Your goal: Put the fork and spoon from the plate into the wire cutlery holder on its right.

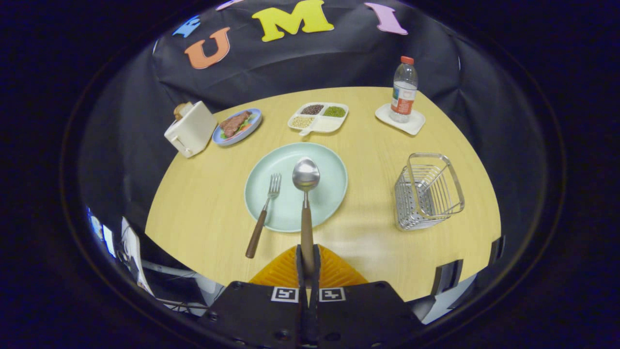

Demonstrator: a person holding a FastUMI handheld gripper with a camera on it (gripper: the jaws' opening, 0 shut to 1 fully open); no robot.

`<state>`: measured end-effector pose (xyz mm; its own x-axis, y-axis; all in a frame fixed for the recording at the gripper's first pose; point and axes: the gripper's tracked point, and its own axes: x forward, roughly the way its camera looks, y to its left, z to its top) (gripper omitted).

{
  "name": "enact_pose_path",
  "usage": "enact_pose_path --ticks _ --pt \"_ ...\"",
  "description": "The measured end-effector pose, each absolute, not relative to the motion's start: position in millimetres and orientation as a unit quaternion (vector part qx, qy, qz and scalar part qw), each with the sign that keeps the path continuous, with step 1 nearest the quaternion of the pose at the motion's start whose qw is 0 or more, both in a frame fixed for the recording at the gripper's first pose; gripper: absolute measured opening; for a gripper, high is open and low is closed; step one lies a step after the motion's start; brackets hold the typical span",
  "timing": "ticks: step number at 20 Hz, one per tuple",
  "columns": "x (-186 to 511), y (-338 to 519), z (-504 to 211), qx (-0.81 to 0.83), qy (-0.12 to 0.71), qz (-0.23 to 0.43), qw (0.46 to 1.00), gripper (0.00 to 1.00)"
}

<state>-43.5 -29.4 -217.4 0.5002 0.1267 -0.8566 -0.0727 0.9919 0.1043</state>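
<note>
While pinched on both sides by the fingers (308, 264), spoon (305, 194) sticks straight ahead along them, brown handle clamped between the two pads, metal bowl over the plate (334, 194), near its centre. Cannot tell if bowl touches plate or hangs just above it. Fingers nearly together, only the handle's width between them, over the near counter (203, 213) edge.

Fork (265, 208) just left of spoon, tines on the plate, brown handle running off the rim onto the counter toward the near-left. Apart from spoon, not touched by the fingers.

Plate: pale green, round, flat on wood-tone counter, just ahead of the fingers.

Holder (426, 191): wire, silver, to the right of the plate and well apart from it, upright, tilted look from lens. Nothing seen inside it.

Beyond the plate: divided tray (318, 118) with grains or beans in its compartments, dark, green and pale fills. Left of tray: blue plate (237, 127) with meat and greens. Further left: cream toaster (190, 128), bread in the slot. Far right, beyond the holder: clear bottle (403, 89), red cap, upright on a white coaster (400, 119).
</note>
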Motion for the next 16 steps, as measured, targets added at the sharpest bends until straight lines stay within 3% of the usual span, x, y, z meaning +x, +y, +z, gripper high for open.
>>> enact_pose_path --ticks 7,16 --pt "-50.0 -111.4 -153.3 0.030 0.499 0.029 0.866 0.01" --pt "-72.9 -190.0 -144.6 0.026 0.542 -0.017 0.840 0.01"
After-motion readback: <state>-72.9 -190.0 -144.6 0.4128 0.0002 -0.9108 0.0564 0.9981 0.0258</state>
